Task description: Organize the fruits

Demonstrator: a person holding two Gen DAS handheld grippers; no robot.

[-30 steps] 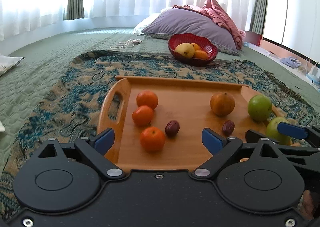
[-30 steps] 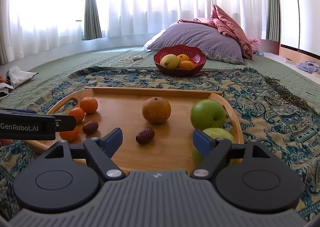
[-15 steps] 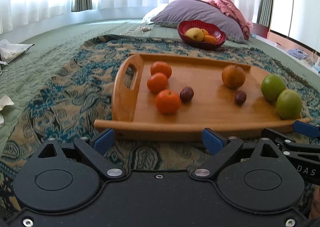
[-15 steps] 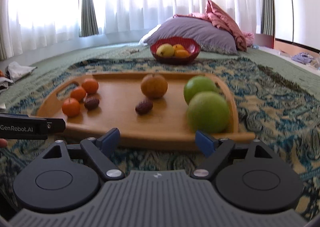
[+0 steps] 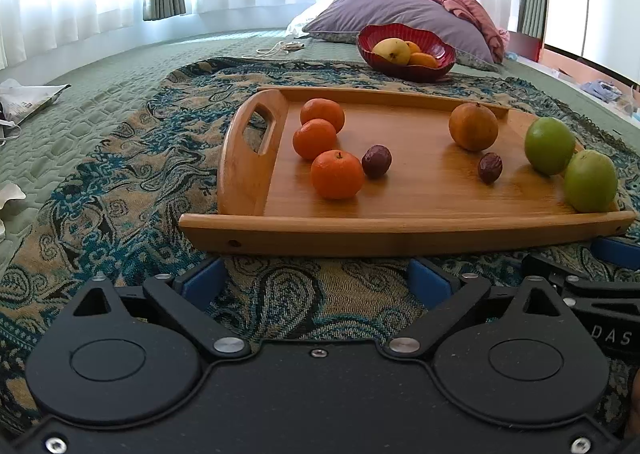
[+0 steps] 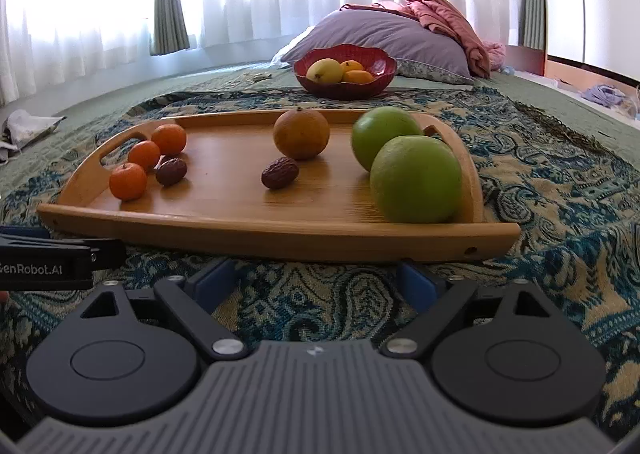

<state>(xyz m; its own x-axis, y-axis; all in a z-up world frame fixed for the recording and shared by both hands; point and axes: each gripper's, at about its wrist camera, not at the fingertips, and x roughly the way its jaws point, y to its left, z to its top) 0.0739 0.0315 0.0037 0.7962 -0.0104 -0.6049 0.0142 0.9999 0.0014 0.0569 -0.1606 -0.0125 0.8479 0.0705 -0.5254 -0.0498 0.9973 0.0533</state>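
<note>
A wooden tray (image 5: 400, 230) (image 6: 280, 232) lies on a patterned blanket. It holds three tangerines (image 5: 337, 174) (image 6: 128, 181) at the left, two dark dates (image 5: 376, 161) (image 6: 280, 178), a brownish-orange round fruit (image 5: 473, 127) (image 6: 302, 133) and two green apples (image 5: 590, 181) (image 6: 416, 179) at the right. A red bowl (image 5: 404, 66) (image 6: 344, 88) with yellow and orange fruit stands behind the tray. My left gripper (image 5: 316, 280) is open and empty, just short of the tray's front edge. My right gripper (image 6: 316, 280) is open and empty, also in front of the tray.
A purple pillow (image 5: 400, 12) and pink cloth (image 6: 444, 18) lie behind the bowl. Crumpled paper (image 5: 28, 102) lies at the left on the green quilt. A white cord (image 5: 280, 50) lies beyond the blanket. Curtained windows line the back.
Both grippers have pulled back from over the tray to in front of its near edge. The fruit has not moved. Both stay open.
</note>
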